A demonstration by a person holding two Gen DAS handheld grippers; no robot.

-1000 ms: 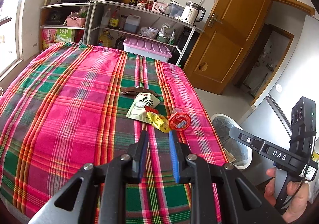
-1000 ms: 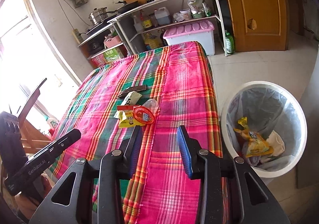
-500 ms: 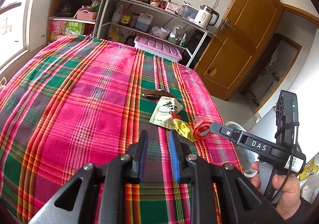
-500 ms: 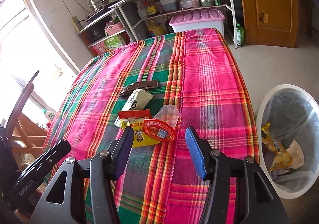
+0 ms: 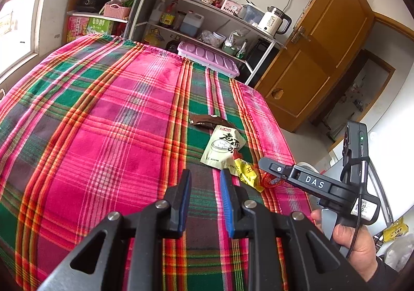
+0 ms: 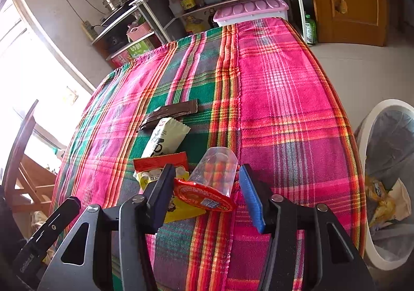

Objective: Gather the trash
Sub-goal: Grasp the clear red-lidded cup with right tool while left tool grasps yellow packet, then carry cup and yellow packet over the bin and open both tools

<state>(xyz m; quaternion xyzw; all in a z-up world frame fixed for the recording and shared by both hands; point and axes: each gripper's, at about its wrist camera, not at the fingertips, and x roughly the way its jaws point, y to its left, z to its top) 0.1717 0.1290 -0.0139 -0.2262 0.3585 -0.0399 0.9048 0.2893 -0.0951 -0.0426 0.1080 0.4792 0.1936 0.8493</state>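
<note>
Right gripper (image 6: 204, 187): my jaws stand apart on either side of the plastic cup (image 6: 216, 174) — they have just been closing in, and I see no pad pressing on it.
Plastic cup: it lies on its side on the plaid cloth (image 6: 284, 99), clear body pointing away from me, red foil lid (image 6: 204, 198) toward me; coloured bits show inside.
Left gripper (image 5: 205, 182): my jaws are only a narrow gap apart, nothing between them — just the plaid cloth (image 5: 103, 120) below.
Yellow wrapper (image 6: 178, 207): it sits under the cup's lid, on my left-hand side of the cup, touching it; a red-topped packet (image 6: 161, 161) lies just behind it.
Pale green packet (image 6: 165, 138): beyond the red one, lying flat, its far end overlapping the brown wrapper (image 6: 170, 112).
From the left camera: the same run shows as brown wrapper (image 5: 207, 120), pale green packet (image 5: 223, 147), yellow wrapper (image 5: 247, 173), with the right gripper's black finger across the cup.
Hand (image 5: 354, 247): it grips the right handle at the lower right.
Trash bin (image 6: 383, 182): white, lined with a bag, on the floor beside the table's right edge; yellow wrappers already lie in it.
</note>
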